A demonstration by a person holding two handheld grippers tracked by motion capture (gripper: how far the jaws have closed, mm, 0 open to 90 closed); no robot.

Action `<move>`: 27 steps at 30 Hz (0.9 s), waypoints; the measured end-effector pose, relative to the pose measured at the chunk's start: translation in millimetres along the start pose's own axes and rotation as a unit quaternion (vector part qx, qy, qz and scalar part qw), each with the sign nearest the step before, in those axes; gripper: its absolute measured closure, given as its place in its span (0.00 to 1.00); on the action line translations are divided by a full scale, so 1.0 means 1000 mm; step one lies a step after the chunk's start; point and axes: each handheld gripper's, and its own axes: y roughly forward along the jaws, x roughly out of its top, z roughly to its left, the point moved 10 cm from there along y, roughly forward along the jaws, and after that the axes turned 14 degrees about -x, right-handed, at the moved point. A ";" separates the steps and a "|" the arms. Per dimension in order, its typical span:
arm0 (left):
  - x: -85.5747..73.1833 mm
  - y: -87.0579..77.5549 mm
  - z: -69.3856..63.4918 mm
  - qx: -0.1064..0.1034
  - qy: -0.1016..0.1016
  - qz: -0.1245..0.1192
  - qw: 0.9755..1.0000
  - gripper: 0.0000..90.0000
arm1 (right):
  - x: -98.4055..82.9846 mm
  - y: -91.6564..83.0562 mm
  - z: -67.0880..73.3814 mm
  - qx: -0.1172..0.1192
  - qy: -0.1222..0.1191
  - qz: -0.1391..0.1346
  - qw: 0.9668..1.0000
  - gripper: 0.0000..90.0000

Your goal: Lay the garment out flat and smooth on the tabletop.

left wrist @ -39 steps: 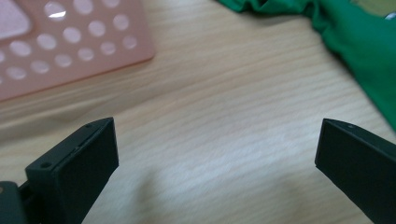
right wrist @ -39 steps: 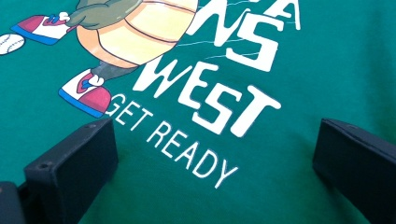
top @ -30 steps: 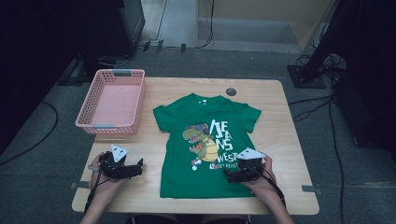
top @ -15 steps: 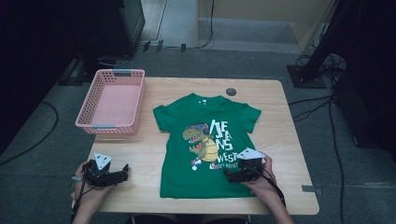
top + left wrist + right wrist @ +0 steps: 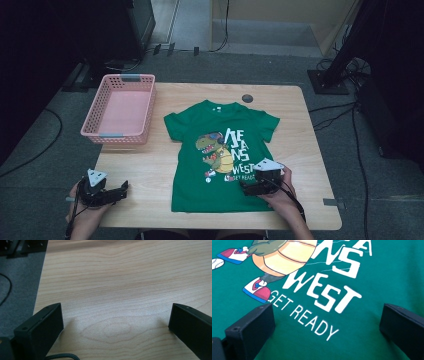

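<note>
1. We are holding the left gripper (image 5: 121,189) low at our left side, its jaws standing wide apart.
2. We are holding the right gripper (image 5: 243,186) forward, jaws also spread wide.

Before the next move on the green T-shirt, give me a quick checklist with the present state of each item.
1. Green T-shirt spread flat, print up: ok.
2. Right gripper over the shirt's lower right part, jaws open, nothing between them: ok.
3. Left gripper jaws open: ok.
4. Left gripper at the shirt: not ok; it sits over bare table near the front left corner, apart from the shirt.
5. Pink basket at the table's left, with nothing in it: ok.
6. Right gripper touching the fabric: cannot tell.
</note>
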 end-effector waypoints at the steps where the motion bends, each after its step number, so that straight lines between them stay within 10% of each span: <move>1: 0.000 0.000 0.001 -0.003 -0.007 0.001 1.000 0.00 | 0.000 0.000 0.000 -0.001 0.001 0.000 1.000 0.00; 27: 0.005 0.004 0.004 -0.004 -0.007 0.000 1.000 0.00 | 0.004 -0.025 -0.039 -0.047 0.071 -0.037 0.996 0.00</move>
